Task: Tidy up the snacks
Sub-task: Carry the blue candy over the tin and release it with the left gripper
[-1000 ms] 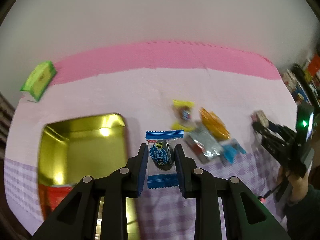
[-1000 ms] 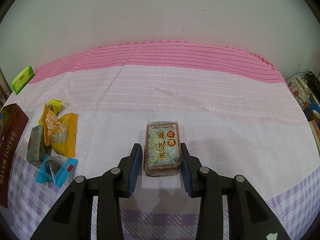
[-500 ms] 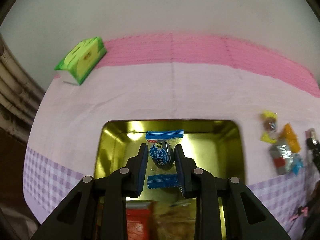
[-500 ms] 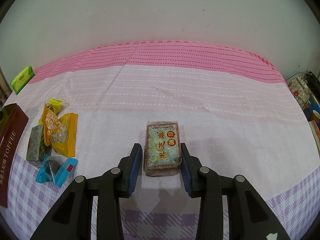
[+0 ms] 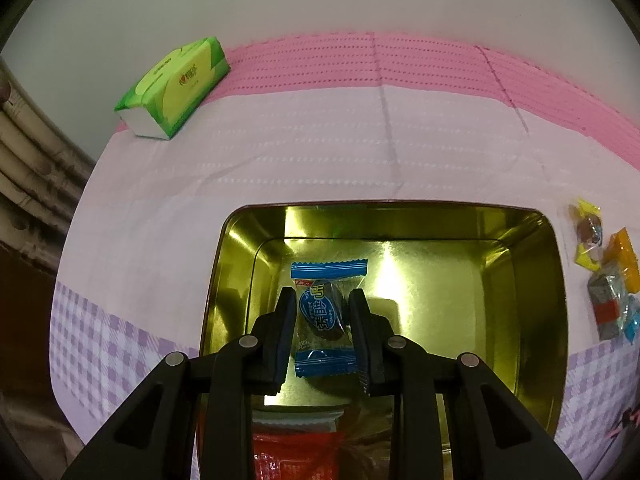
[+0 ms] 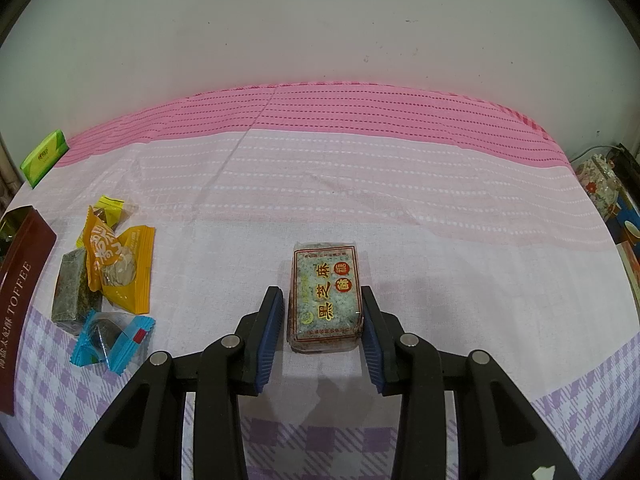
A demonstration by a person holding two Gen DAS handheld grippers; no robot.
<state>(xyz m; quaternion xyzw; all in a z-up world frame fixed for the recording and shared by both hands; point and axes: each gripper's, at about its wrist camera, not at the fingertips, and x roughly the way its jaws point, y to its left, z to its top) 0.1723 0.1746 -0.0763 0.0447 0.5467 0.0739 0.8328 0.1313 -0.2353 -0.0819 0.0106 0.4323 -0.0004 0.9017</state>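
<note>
The left tongs (image 5: 323, 320) are clamped on a blue-ended wrapped candy (image 5: 325, 314), both pads pressing the dark sweet at its middle, and they hold it over the open gold tin (image 5: 528, 304). Whether the candy touches the tin's floor cannot be told. At the tin's near edge, under the tongs, lies a red packet (image 5: 296, 452) with a clear-wrapped brownish snack beside it. To the right of the tin, on the desk (image 5: 280, 160) with its pink, white and lilac-check cloth, sits a small heap of loose sweets (image 5: 608, 276): yellow, orange, grey and light blue wrappers close together. Far beyond the tin's left corner, by the wall, a green tissue pack (image 5: 176, 84) rests on the pink stripe.

The right tongs (image 6: 322, 320) stand apart around a black sesame cake packet (image 6: 326, 292) lying flat on the cloth; the right pad is touching or nearly touching its side, while a narrow gap shows at the left pad. Well to the left of that packet lie an orange packet (image 6: 120, 268), a yellow-wrapped sweet (image 6: 108, 210) behind it, a dark green-grey block (image 6: 74, 292) touching the orange one, and a light blue wrapped piece (image 6: 112, 338) nearest the camera. Further left stands the tin's brown wall marked TOFFEE (image 6: 20, 300).
</note>
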